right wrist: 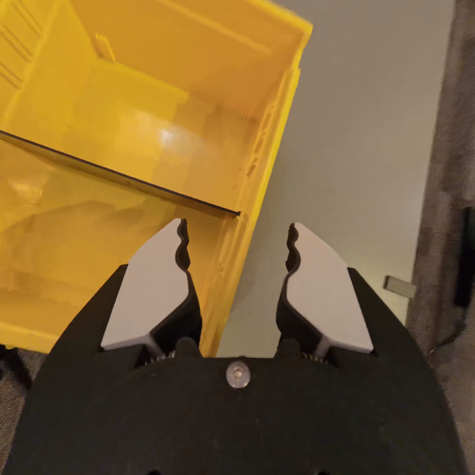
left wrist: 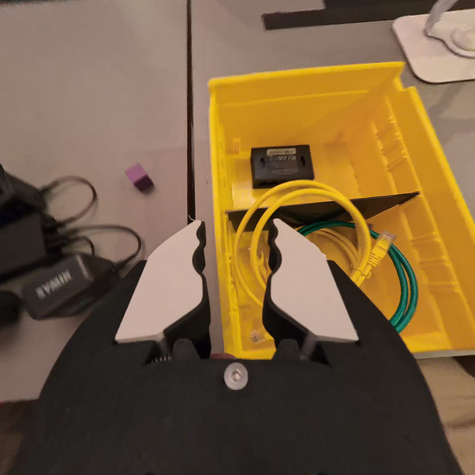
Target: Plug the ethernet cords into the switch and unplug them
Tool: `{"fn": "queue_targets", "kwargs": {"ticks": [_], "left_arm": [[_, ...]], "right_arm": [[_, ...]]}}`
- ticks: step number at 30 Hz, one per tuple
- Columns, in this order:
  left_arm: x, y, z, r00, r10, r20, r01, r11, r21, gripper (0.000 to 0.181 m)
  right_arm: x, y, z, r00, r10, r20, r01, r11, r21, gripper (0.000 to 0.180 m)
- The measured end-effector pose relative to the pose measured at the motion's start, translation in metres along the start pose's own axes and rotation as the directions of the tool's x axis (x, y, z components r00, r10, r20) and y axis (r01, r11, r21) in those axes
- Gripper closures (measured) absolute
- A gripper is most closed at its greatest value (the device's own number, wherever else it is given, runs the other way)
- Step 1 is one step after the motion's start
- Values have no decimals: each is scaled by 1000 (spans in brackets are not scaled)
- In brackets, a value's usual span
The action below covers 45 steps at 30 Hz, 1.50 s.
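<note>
A big yellow bin (left wrist: 303,84) sits on a grey table (left wrist: 90,102). A thin black divider (left wrist: 321,205) splits the bin into a far part and a near part.

The little black switch (left wrist: 281,165) lies in the far part, close to the divider. No cord is plugged into it. A yellow cord (left wrist: 303,187) loops up over the divider, and its plug (left wrist: 380,246) rests in the near part. A green cord (left wrist: 406,282) lies coiled in the near part too, under the yellow one.

The left gripper (left wrist: 236,228) hangs over the bin's left wall – its fingers are spread apart and hold nothing. The right gripper (right wrist: 236,223) is over the bin's right wall, fingers wide apart, holding nothing too.

On the table left of the bin sit a small purple block (left wrist: 138,177) and some black chargers (left wrist: 59,285) with tangled wires.
</note>
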State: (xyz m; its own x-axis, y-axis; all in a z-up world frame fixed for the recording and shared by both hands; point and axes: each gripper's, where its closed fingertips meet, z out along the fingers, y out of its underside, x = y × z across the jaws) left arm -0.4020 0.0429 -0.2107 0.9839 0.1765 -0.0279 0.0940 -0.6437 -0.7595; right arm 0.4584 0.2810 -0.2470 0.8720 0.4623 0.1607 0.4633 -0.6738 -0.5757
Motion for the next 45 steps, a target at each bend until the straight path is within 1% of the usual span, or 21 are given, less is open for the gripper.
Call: {"fn": "queue_targets", "kwargs": {"ticks": [3,5,7,8,9,10,12,14,16,21,24,29,32,33,34,36,38,39,40,41,45], "left_arm": [[30,-39,-2,968,247,-47,-246,969,38,130],[56,-60,7,902,418,-113,-416,908,36,128],[78,-70,26,808,559,-184,-568,823,6,127],[82,-66,39,755,616,-223,-642,765,-58,134],[80,-61,53,706,663,-248,-703,697,-139,131],[84,-54,65,650,697,-303,-757,626,-186,128],[92,-45,86,555,732,-394,-830,517,-210,129],[86,-35,106,473,765,-438,-881,393,-264,121],[88,-27,120,393,782,-484,-918,299,-262,121],[76,-4,145,308,765,-565,-936,139,-323,117],[72,5,151,328,725,-605,-929,130,-348,119],[69,3,161,271,762,-588,-939,75,-336,124],[70,0,164,257,774,-578,-946,81,-313,131],[70,0,163,235,783,-575,-952,66,-299,134],[71,-1,162,218,793,-569,-957,59,-284,142],[73,-6,159,223,798,-559,-961,85,-262,157],[75,-3,155,255,772,-582,-960,128,-249,159],[70,-2,156,261,777,-573,-953,112,-282,152],[65,-5,159,256,799,-545,-947,95,-307,131],[65,-6,161,255,808,-531,-948,100,-302,120],[62,1,165,267,775,-573,-947,101,-305,110]], "right_arm": [[6,-14,-27,982,-61,-177,65,998,15,102],[-11,-30,-42,984,-69,-162,83,993,85,104],[-34,-47,-57,986,-96,-135,117,981,156,107],[-44,-52,-63,983,-118,-141,141,975,174,108],[-54,-57,-71,979,-137,-152,165,967,193,108],[-65,-63,-77,977,-151,-148,181,959,219,108],[-91,-73,-89,979,-174,-106,196,943,269,109],[-112,-81,-97,978,-195,-74,209,928,309,111],[-130,-86,-102,973,-225,-57,231,916,328,112],[-169,-94,-103,955,-296,-2,277,893,354,113],[-183,-96,-102,947,-320,8,295,883,366,115],[-203,-102,-101,940,-336,55,290,875,389,116],[-216,-107,-100,932,-357,69,301,865,402,116],[-221,-110,-100,928,-364,76,304,860,409,116],[-228,-112,-101,923,-373,90,305,856,417,116],[-239,-116,-101,913,-393,109,313,846,431,116],[-250,-119,-100,902,-415,123,325,837,441,116],[-256,-121,-100,896,-425,133,329,833,445,116],[-261,-122,-100,890,-433,141,332,829,450,116],[-266,-123,-99,885,-441,148,337,827,451,116],[-281,-123,-94,869,-461,180,345,825,447,116]]}}
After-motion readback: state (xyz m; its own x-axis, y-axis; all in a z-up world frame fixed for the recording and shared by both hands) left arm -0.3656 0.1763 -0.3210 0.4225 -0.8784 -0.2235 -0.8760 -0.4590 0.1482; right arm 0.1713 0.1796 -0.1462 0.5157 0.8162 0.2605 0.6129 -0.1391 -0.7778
